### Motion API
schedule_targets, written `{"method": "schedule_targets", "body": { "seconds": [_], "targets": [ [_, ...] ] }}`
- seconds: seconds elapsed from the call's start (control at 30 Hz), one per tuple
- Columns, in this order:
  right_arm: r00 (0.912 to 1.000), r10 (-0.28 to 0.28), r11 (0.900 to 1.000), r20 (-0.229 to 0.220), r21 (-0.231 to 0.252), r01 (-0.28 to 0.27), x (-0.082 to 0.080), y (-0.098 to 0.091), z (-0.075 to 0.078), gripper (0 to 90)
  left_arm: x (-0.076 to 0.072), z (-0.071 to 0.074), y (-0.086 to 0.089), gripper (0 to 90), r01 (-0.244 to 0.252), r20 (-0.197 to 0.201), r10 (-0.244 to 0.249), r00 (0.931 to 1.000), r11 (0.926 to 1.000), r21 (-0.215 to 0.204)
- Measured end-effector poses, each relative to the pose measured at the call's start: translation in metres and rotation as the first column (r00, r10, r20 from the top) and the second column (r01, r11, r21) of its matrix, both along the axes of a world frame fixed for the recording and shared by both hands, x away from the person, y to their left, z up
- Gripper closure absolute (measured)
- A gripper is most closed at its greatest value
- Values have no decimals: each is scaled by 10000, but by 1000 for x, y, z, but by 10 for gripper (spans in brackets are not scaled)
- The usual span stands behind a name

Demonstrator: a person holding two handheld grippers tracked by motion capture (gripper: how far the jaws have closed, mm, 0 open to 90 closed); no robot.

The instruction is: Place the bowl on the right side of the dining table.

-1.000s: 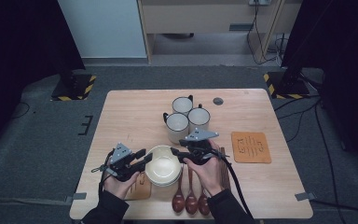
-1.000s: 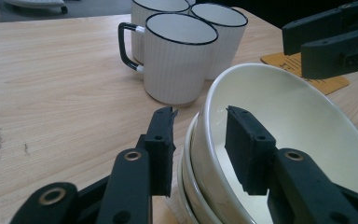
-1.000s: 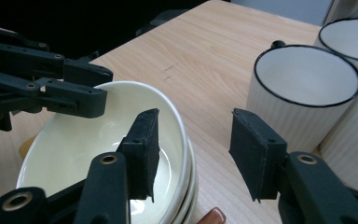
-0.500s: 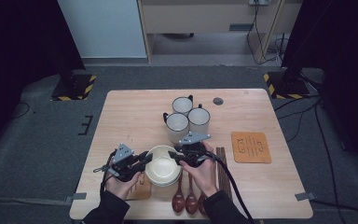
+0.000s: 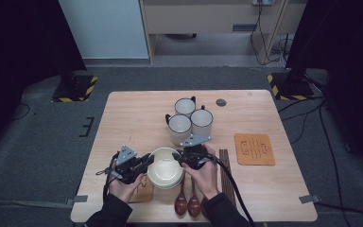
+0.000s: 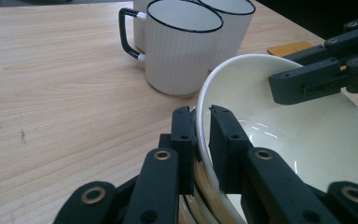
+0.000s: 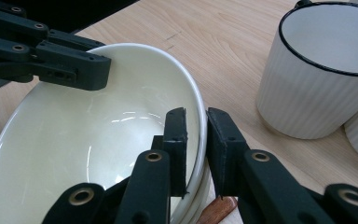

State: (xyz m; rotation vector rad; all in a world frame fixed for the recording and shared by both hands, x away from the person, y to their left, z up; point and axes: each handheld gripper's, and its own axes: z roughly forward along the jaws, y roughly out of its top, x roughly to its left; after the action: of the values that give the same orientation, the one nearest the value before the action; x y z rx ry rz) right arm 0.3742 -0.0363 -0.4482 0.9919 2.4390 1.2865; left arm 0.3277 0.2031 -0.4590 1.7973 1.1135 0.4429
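A stack of cream bowls (image 5: 164, 171) stands near the table's front edge. My left gripper (image 5: 147, 163) is at its left rim and my right gripper (image 5: 182, 160) at its right rim. In the left gripper view, the black jaws (image 6: 203, 116) are shut on the top bowl's (image 6: 307, 140) rim, one pad inside and one outside. In the right gripper view, my right gripper (image 7: 196, 119) straddles the opposite rim of the bowl (image 7: 98, 140). Its jaws have just been closing, and the pads now sit against the rim. The bowl rests level on the stack.
Three white mugs (image 5: 189, 120) cluster just behind the bowls. Brown spoons (image 5: 186, 204) and dark chopsticks (image 5: 224, 170) lie at the front right. An orange coaster (image 5: 254, 149) is farther right, and a small dark disc (image 5: 221, 102) sits near the back.
My right gripper has shifted slightly left and down onto the bowl's right rim, and its jaws have narrowed around it. The left gripper has stayed at the left rim.
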Motion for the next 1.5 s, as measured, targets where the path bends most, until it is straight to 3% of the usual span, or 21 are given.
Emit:
{"method": "schedule_targets", "body": {
  "seconds": [0.23, 0.5, 1.2, 1.5],
  "targets": [
    [9998, -203, 9995, 12, -246, 204, 0, 4, 0, 805, -1, 1, -2, 814, -174, 148, 172, 9997, 9997, 144],
    [9982, -494, 9956, 343, -780, 520, -4, 11, 2, 833, -1, 2, -3, 820, -189, 160, 185, 9997, 9996, 212],
    [9974, -568, 9947, 443, -829, 603, -6, 11, 5, 837, 2, -2, -4, 787, -62, 60, 61, 10000, 9999, 134],
    [9933, -613, 9948, 978, -752, 688, -9, 10, 18, 836, 5, 1, -8, 779, -266, 96, 266, 9996, 9996, -15]
  ]
}}
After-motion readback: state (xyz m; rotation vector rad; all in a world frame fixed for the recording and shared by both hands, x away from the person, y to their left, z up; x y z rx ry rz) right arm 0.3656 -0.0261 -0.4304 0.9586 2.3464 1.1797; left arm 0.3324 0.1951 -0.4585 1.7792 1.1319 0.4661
